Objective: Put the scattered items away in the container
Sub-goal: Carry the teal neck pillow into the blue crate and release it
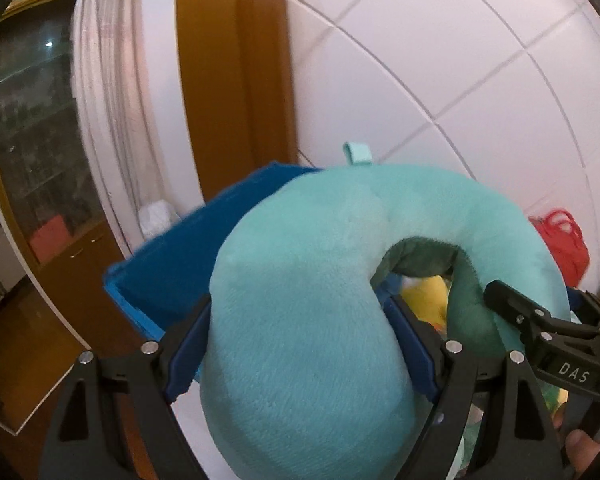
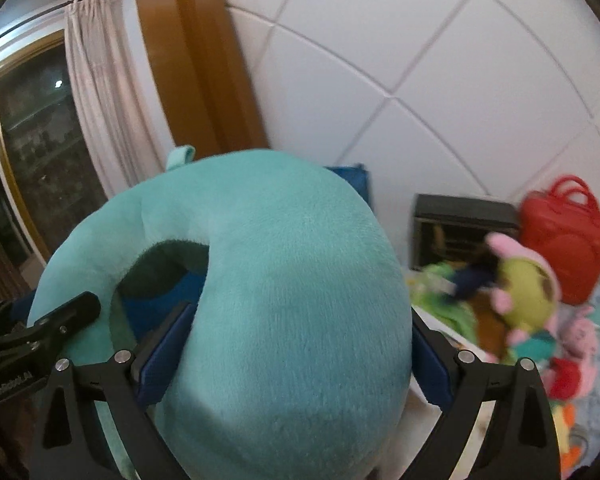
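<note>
Pillow [image 1: 300,280] clamped by left gripper [image 1: 300,344] and right gripper [image 2: 288,352] hides most of blue bin [image 1: 172,264]

White letters "DAS" printed on the black plastic body of the right hand-held gripper [image 1: 512,312], seen at the right edge of the left wrist view. Small white lettering, apparently "GenRobot.AI", on the black plastic body of the left hand-held gripper [image 2: 66,312], at the lower left of the right wrist view; slightly blurred. Nothing else legible.
</note>
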A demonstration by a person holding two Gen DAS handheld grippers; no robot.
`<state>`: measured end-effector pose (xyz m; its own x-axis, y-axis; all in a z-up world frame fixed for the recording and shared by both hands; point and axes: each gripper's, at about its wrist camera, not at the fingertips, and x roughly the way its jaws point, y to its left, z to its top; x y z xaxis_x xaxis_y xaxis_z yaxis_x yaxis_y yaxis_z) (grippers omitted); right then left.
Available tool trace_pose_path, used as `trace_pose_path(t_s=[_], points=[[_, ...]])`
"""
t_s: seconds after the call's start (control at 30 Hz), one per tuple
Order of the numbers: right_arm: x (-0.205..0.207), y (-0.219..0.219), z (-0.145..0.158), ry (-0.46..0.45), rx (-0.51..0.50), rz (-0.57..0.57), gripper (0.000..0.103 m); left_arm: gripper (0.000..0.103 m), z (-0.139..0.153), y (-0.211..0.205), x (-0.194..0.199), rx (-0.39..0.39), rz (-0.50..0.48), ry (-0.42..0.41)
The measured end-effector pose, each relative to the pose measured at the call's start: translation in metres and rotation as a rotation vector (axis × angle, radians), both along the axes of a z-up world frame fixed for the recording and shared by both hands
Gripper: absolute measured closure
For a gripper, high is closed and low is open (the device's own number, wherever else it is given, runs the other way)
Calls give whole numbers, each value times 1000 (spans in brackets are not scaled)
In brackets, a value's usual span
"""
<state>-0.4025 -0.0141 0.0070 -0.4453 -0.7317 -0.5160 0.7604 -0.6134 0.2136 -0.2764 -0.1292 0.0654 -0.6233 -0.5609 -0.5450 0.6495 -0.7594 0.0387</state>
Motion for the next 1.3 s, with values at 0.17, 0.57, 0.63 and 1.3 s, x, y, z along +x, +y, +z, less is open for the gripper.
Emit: trace_pose_path(t_s=[0.17, 0.57, 0.63, 1.3], points=[[-10, -69, 11, 31, 11, 50, 8, 42, 4, -53, 0, 30, -4, 43], [-19, -190, -27, -41, 113, 11, 36, 27, -57, -186, -32, 156, -78, -115], [-15, -198, -34, -32, 138, -24, 33, 23, -65, -199, -32, 157, -105, -129], [26, -233, -46, -28, 273, -142, 0, 23, -85, -238, -26, 144, -221, -161]])
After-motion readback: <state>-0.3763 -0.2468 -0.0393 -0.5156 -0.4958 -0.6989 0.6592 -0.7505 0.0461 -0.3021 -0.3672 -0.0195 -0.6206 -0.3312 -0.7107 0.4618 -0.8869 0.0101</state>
